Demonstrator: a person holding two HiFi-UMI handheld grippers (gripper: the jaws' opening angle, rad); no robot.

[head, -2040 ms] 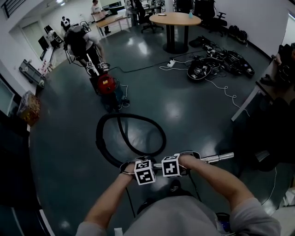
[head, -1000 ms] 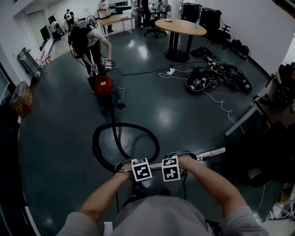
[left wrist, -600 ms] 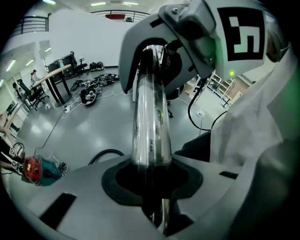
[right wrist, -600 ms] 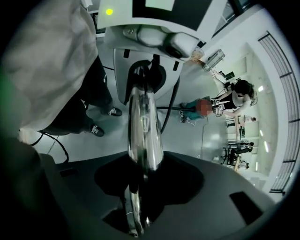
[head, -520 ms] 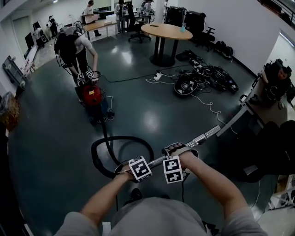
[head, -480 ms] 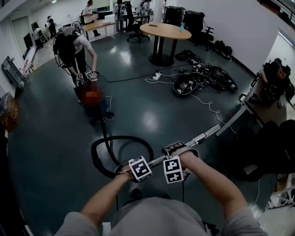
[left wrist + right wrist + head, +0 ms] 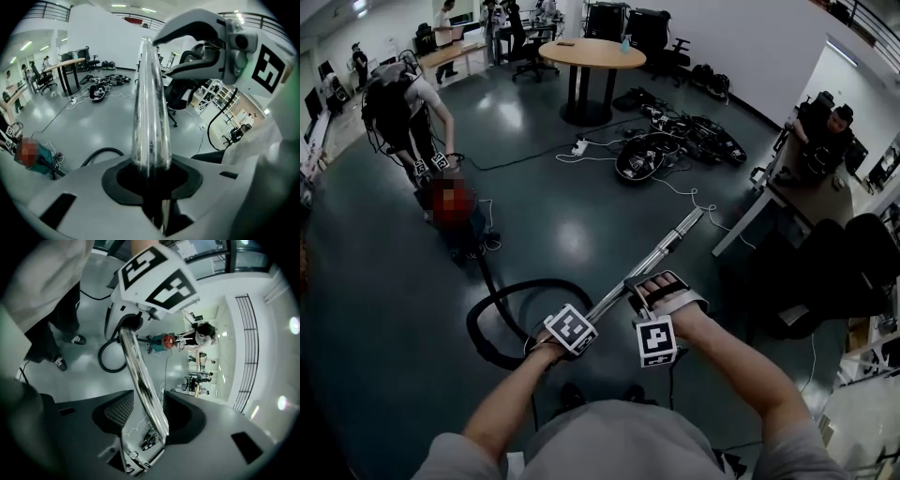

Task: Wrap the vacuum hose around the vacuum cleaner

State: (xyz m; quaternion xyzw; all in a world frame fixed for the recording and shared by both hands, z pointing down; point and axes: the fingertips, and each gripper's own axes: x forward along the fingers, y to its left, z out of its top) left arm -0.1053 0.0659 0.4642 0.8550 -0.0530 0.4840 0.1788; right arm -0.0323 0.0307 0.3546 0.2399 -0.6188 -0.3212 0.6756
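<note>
I hold the vacuum's metal wand (image 7: 661, 248) in front of me; it slants away to the upper right. My left gripper (image 7: 572, 330) is shut on the wand (image 7: 150, 103) near its hose end. My right gripper (image 7: 656, 337) sits just beside it; its jaws are opening, with the wand (image 7: 140, 380) loose between them and a gap at one pad. The black hose (image 7: 487, 309) loops on the floor and runs back to the vacuum cleaner (image 7: 455, 211), which stands at the left under a blurred patch.
Another person (image 7: 398, 98) bends over the vacuum cleaner. A round wooden table (image 7: 589, 52) stands at the back. Bags and cables (image 7: 675, 141) lie on the floor beyond the wand's tip. A desk (image 7: 787, 202) and a seated person (image 7: 825, 127) are at the right.
The wand has swung from pointing right to slanting away up-right. The head view has turned, so the vacuum cleaner sits further left. The right hand has shifted lower on the wand.
</note>
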